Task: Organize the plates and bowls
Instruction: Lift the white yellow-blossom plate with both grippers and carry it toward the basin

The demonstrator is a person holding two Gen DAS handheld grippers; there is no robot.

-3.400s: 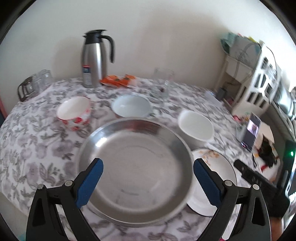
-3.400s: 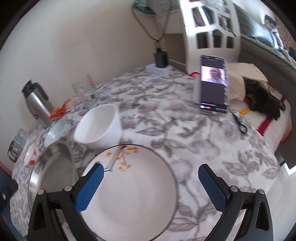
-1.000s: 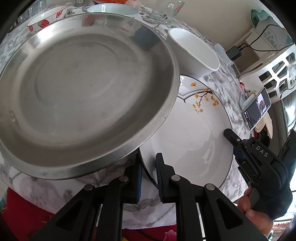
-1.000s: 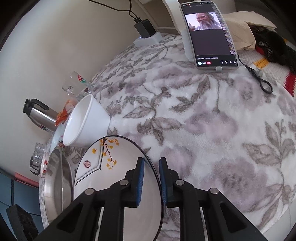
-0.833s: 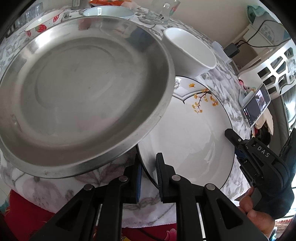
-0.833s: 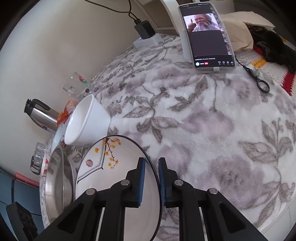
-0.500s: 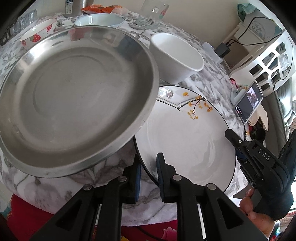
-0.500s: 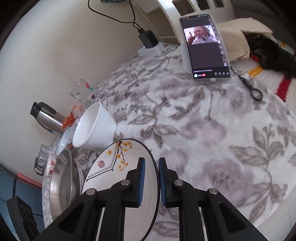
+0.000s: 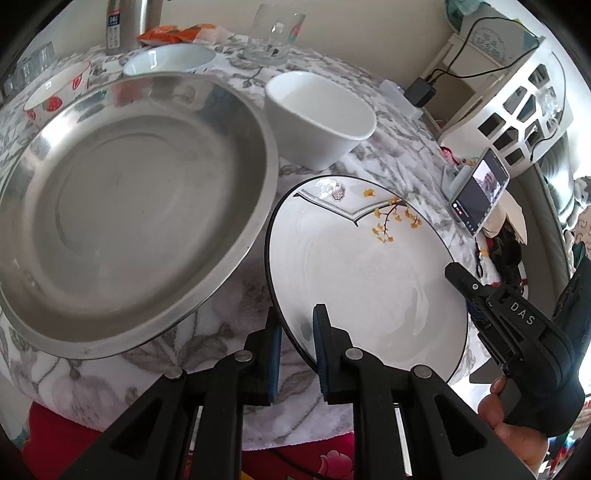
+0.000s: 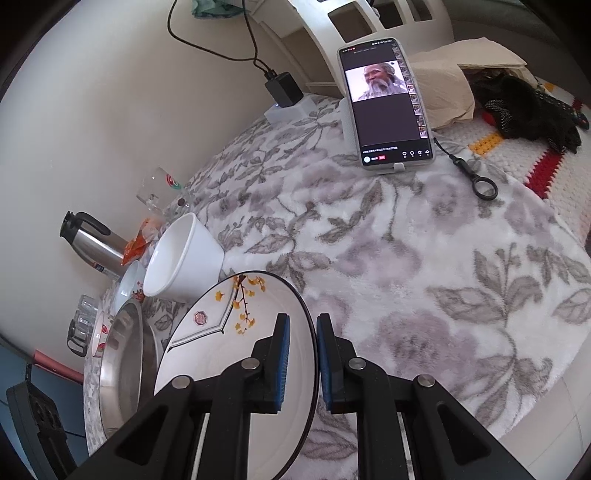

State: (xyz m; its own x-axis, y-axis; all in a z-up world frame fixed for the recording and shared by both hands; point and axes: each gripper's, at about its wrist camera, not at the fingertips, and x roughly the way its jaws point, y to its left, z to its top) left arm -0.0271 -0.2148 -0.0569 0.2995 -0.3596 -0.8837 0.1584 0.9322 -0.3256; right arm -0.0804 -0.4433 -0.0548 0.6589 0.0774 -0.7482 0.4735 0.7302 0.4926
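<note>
A white plate with a black rim and yellow flower sprig (image 9: pixel 369 266) is held off the table by both grippers. My left gripper (image 9: pixel 297 328) is shut on its near-left rim. My right gripper (image 10: pixel 302 339) is shut on its right rim; the plate also shows in the right wrist view (image 10: pixel 229 339). A large steel plate (image 9: pixel 125 206) lies to the left, apart from it. A white bowl (image 9: pixel 317 118) stands behind. A pale blue bowl (image 9: pixel 170 62) and a strawberry bowl (image 9: pixel 55 96) sit farther back.
A steel thermos (image 10: pixel 92 240), an orange packet (image 9: pixel 173 33) and a drinking glass (image 9: pixel 273 37) stand at the far edge. A phone on a stand (image 10: pixel 384 103), a charger (image 10: pixel 284 92) and a white rack (image 9: pixel 509 92) are to the right. The flowered cloth (image 10: pixel 406 258) covers the table.
Both grippers closed on the flowered plate's rim, lifted it and drew it out from under the steel plate's edge, to the right. The steel plate stayed.
</note>
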